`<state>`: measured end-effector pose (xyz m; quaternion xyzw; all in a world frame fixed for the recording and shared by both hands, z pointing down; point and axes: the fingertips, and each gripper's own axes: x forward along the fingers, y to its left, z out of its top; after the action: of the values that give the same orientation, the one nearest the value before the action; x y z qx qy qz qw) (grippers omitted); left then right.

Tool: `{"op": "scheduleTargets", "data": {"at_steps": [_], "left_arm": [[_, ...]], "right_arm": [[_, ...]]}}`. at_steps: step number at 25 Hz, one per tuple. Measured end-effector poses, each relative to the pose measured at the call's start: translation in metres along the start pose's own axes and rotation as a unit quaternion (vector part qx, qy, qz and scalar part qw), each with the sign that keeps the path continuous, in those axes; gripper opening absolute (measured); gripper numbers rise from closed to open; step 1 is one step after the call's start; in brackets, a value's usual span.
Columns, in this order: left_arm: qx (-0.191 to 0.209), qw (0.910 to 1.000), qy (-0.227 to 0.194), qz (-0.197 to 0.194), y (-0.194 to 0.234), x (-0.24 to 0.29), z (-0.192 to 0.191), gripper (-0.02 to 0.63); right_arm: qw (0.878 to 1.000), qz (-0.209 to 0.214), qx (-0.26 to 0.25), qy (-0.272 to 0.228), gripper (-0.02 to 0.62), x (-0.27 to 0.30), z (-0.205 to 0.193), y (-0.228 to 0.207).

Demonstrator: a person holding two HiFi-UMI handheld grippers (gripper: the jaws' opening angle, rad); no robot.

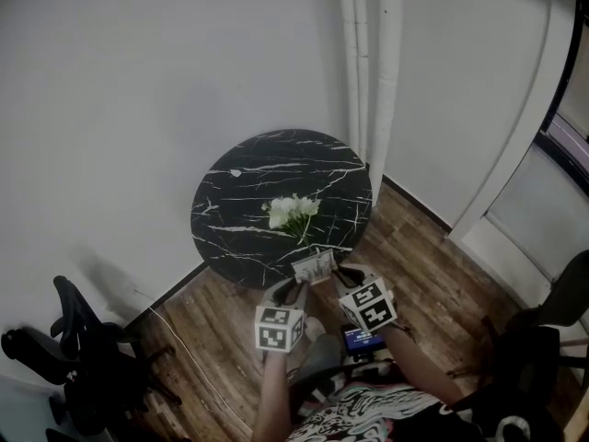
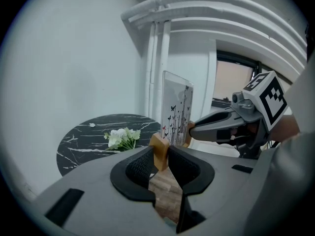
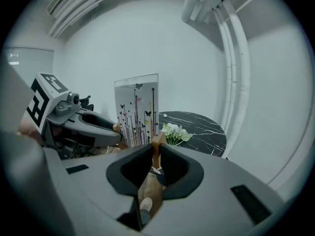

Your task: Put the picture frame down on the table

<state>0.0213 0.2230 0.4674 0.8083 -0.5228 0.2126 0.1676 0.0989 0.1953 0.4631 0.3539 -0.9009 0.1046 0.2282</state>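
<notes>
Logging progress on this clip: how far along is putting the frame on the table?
Done: the picture frame is picked up, upright. In hand: left gripper and right gripper each clamp a wooden foot at its base, with floor showing beneath. Left: carry it over the table, clear of the flowers, set it down, release.

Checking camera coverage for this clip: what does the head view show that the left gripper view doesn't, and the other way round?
Head view only: the whole round table, the wood floor, a black chair, the person's forearms. Left gripper view only: the left gripper's jaws shut on the picture frame's wooden foot, and the butterfly print on its panel. Both: the frame, the white flowers on the table, the right gripper at the frame's other end.
</notes>
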Motion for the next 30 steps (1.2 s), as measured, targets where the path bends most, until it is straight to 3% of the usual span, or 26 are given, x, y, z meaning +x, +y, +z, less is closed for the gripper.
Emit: {"op": "scheduleTargets", "data": {"at_steps": [14, 30], "left_arm": [[-0.021, 0.9996, 0.013, -0.014, 0.054, 0.07, 0.023, 0.1], [-0.031, 0.9981, 0.029, -0.044, 0.194, 0.188, 0.092, 0.1]], "right_arm": [[1.0, 0.002, 0.005, 0.029, 0.052, 0.07, 0.024, -0.049], [0.998, -0.017, 0.011, 0.063, 0.053, 0.227, 0.104, -0.128]]}}
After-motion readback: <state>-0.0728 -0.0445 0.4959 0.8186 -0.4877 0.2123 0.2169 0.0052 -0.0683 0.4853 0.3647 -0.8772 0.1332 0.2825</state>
